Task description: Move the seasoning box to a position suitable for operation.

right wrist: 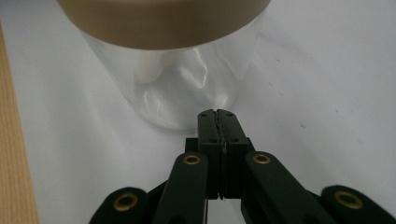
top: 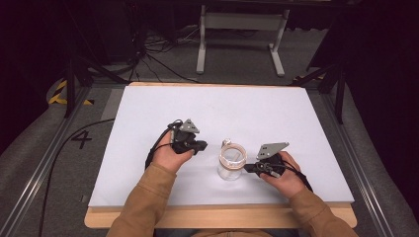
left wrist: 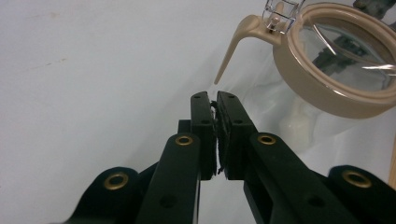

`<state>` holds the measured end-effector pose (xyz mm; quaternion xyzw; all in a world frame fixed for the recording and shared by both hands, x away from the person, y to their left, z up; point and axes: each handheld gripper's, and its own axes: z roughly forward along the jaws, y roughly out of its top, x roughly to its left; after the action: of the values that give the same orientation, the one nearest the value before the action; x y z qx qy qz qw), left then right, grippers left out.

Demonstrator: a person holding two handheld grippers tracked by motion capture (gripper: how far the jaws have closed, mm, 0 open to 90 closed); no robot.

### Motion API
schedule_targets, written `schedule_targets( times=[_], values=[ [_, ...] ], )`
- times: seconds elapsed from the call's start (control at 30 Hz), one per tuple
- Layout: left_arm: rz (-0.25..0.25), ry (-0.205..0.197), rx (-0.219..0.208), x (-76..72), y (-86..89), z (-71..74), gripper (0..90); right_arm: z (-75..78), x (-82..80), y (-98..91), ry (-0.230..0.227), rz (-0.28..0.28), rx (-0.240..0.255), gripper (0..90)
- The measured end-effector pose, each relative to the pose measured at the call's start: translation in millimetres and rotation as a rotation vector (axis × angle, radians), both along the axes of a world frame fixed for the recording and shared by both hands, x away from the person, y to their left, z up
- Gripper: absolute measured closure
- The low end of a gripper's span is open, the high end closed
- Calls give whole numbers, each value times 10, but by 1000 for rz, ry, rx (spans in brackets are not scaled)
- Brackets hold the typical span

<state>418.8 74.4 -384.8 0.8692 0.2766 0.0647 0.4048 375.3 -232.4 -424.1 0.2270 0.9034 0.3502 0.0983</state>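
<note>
Jar [top: 231, 163] on white table [top: 148, 128], dark room.

The jar [top: 231, 163] has a clear, glossy wall that looks like glass or hard plastic, with a smooth matt beige plastic collar [left wrist: 327, 91] and clasp [left wrist: 238, 39] around a transparent lid. The table [top: 148, 128] wears a matt, pale sheet over a bare wooden edge [top: 217, 217] with visible grain. Both the left gripper [left wrist: 216, 100] and right gripper [right wrist: 218, 116] are matt black plastic with brass-coloured rivets, and the sleeves [top: 143, 202] are soft tan cloth.
</note>
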Motion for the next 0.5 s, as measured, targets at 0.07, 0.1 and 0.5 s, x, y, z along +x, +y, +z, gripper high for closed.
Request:
schedule_targets(
  times=[0.07,0.1,0.5],
  values=[
    [0,3,-1,3,0,3,861,1,-12,31,0,9,2,900],
    [0,0,-1,9,3,3,860,1,-17,50,-3,16,3,900],
    [-1,4,-21,45,-6,20,861,-15,-99,196,-3,62,36,900]
  ],
)
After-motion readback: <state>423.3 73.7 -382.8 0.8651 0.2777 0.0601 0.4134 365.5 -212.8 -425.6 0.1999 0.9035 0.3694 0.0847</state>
